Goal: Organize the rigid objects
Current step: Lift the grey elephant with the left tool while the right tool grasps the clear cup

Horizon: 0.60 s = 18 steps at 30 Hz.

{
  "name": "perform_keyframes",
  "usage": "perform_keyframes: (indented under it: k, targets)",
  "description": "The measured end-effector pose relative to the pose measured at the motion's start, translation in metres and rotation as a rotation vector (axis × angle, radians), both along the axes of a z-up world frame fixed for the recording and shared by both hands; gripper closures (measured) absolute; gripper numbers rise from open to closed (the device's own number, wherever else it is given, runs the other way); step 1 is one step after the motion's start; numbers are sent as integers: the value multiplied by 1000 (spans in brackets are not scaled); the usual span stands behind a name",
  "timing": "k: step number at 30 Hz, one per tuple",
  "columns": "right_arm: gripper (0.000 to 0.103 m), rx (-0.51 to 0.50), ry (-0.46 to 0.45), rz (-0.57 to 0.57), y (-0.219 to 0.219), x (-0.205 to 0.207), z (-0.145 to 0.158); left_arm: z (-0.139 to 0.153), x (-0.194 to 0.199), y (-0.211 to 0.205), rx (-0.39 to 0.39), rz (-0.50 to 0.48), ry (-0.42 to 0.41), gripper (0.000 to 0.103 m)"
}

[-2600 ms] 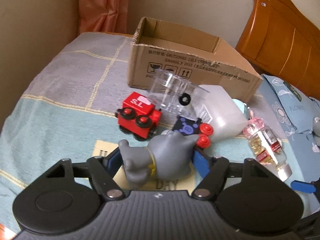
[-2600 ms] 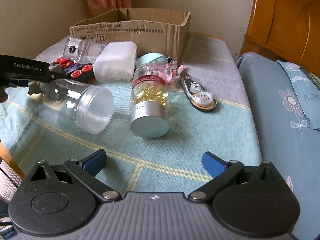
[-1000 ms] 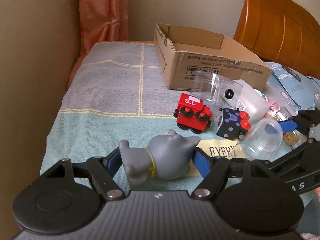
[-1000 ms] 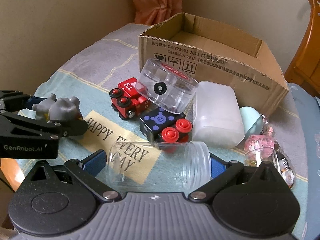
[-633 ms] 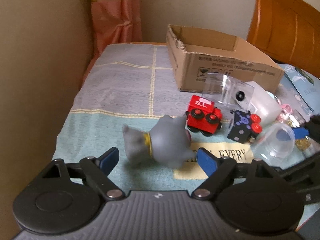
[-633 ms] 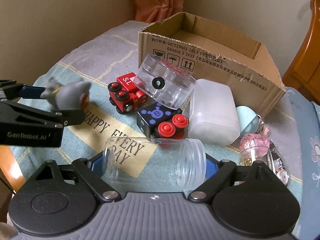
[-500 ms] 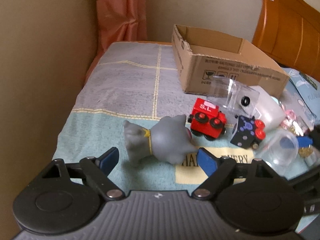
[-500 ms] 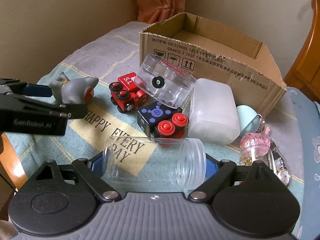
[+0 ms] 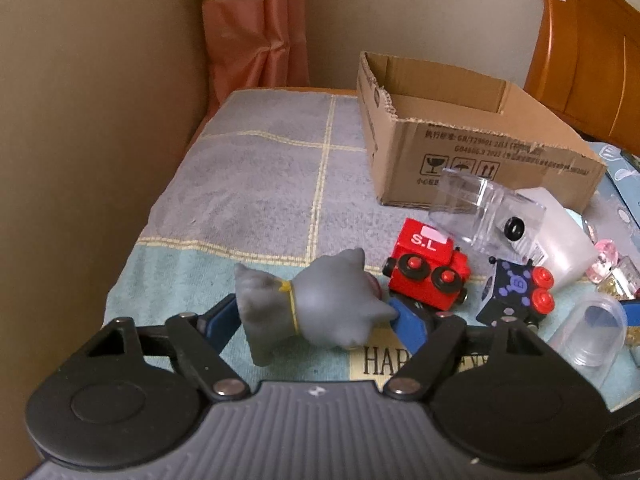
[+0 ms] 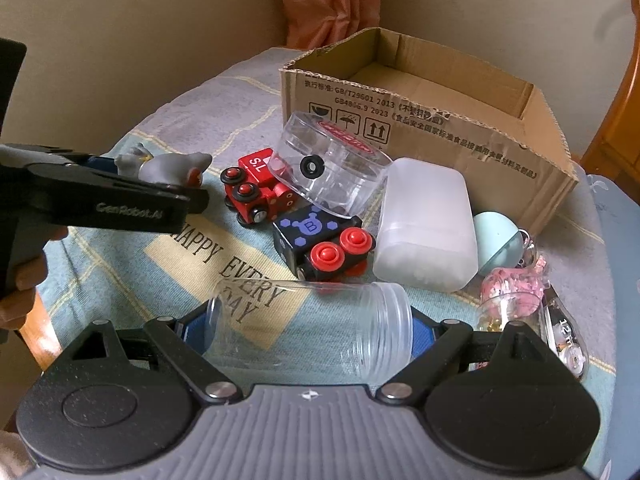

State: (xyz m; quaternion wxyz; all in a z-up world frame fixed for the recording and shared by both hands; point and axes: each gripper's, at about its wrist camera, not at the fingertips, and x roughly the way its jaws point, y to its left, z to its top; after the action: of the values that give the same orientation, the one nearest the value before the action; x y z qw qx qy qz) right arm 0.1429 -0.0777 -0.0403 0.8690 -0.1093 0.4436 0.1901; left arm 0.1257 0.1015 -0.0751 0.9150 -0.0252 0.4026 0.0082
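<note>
Regripping grey rubber animal toy (image 9: 316, 304) near bed's left edge: our left hand-held gripper (image 9: 316, 316) just narrowed around it. Right hand-held gripper (image 10: 308, 328) clamps clear plastic jar (image 10: 312, 328). Next: carry both over brown cardboard box (image 9: 480, 152), release inside.

Bed (image 9: 256, 184) w/ box (image 9: 472, 160), toys (image 9: 430, 276).

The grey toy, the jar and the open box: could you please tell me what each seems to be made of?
Grey toy: probably soft vinyl or rubber; matte, smooth, rounded moulded forms. Jar: clear plastic, I think; the cloth's lettering shows through it and the neck has moulded threads. Box: brown corrugated cardboard, with torn, ragged top edges and dull printed faces.
</note>
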Motion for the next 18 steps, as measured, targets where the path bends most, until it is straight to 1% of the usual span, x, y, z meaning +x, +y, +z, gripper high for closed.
perform_keyframes:
  k: [4, 9, 14, 18]
  targets:
    - [10, 15, 5, 16, -3, 0, 4, 1, 0, 2, 9, -7, 7, 25]
    - [10, 42, 12, 30, -10, 1, 15, 9, -3, 6, 41, -40, 11, 26]
    - [10, 53, 4, 41, -19, 1, 31, 27, -6, 4, 83, -100, -3, 26]
    - [10, 51, -23, 42, -27, 2, 46, 46, -5, 2, 72, -157, -1, 26]
